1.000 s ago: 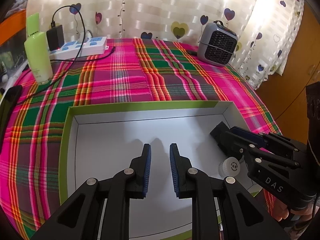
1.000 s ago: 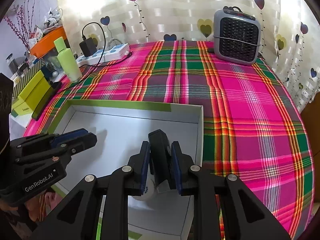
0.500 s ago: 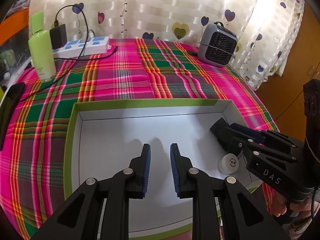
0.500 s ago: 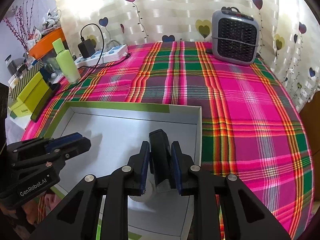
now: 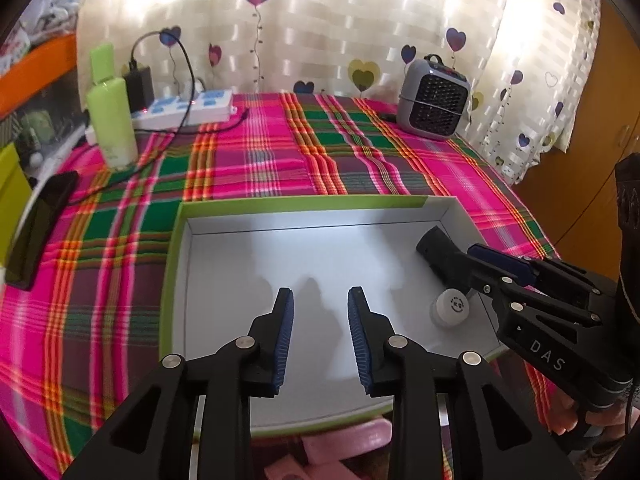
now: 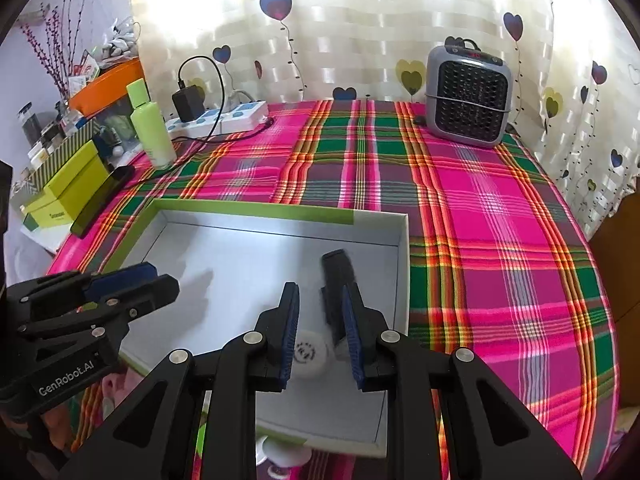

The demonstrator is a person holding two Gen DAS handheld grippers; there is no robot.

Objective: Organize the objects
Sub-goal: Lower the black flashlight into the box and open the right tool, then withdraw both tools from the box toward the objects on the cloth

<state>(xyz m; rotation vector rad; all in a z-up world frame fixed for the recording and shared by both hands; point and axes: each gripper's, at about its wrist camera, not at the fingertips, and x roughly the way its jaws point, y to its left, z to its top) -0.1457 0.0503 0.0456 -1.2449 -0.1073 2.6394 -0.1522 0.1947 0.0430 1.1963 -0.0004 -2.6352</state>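
A shallow white box with a green rim (image 5: pixel 300 203) (image 6: pixel 256 210) lies on the plaid cloth. Inside at its right side lie a small white round jar (image 5: pixel 451 307) (image 6: pixel 308 353) and a black oblong object (image 5: pixel 438 249) (image 6: pixel 338 280). My right gripper (image 6: pixel 319 300) (image 5: pixel 476 258) is open over them; the black object, blurred, lies against its right finger (image 6: pixel 352 320). My left gripper (image 5: pixel 320 300) (image 6: pixel 160 276) is open and empty over the box's middle.
At the back stand a grey heater (image 5: pixel 434 100) (image 6: pixel 468 98), a white power strip with charger (image 5: pixel 184 108), and a green bottle (image 5: pixel 110 114). A black phone (image 5: pixel 36 232) and yellow-green boxes (image 6: pixel 64 188) lie left. Pink objects (image 5: pixel 340 452) sit at the near edge.
My right gripper has opened and let go of the black object, which now lies in the box. My left gripper has opened wider and drawn back a little.
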